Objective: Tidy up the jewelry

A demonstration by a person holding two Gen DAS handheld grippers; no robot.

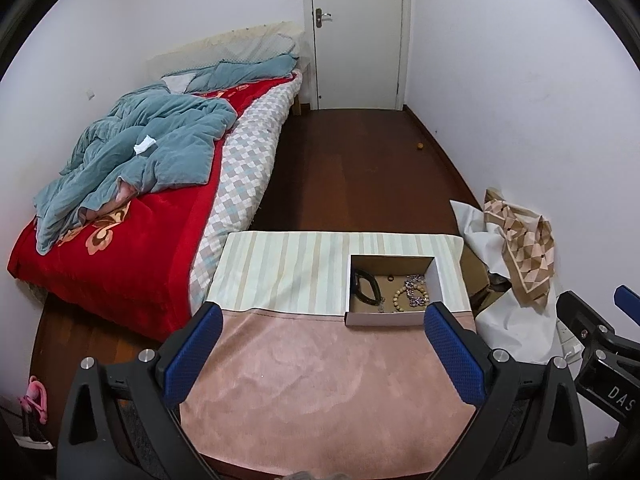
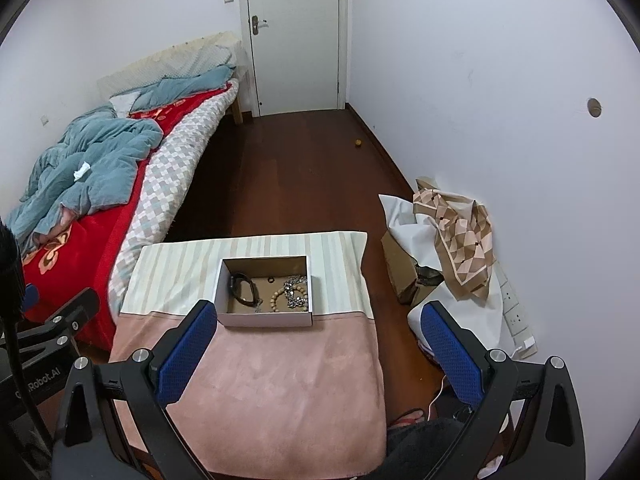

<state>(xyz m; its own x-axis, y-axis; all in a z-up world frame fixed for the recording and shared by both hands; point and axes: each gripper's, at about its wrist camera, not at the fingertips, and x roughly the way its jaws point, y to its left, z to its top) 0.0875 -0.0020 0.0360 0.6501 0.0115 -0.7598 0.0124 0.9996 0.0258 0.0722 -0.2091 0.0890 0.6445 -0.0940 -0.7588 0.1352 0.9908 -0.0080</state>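
A small white cardboard box (image 1: 444, 280) (image 2: 224, 276) sits on a cloth-covered table (image 1: 320, 368) (image 2: 272, 380). Inside lie a black band (image 1: 365, 285) (image 2: 243, 287), a wooden bead bracelet (image 1: 404, 300) (image 2: 280, 299), a silver chain piece (image 1: 416, 290) (image 2: 298, 290) and a small ring (image 1: 390, 278) (image 2: 270, 279). My left gripper (image 1: 324, 312) is open and empty, above the pink cloth in front of the box. My right gripper (image 2: 320, 308) is open and empty, held near the box's front right.
A bed (image 1: 132, 184) (image 2: 100, 184) with a red blanket and blue quilt stands to the left. A heap of white paper and a patterned scarf (image 1: 520, 240) (image 2: 460, 236) lies by the right wall. Dark wooden floor (image 1: 352, 168) runs to a closed door (image 1: 356, 32).
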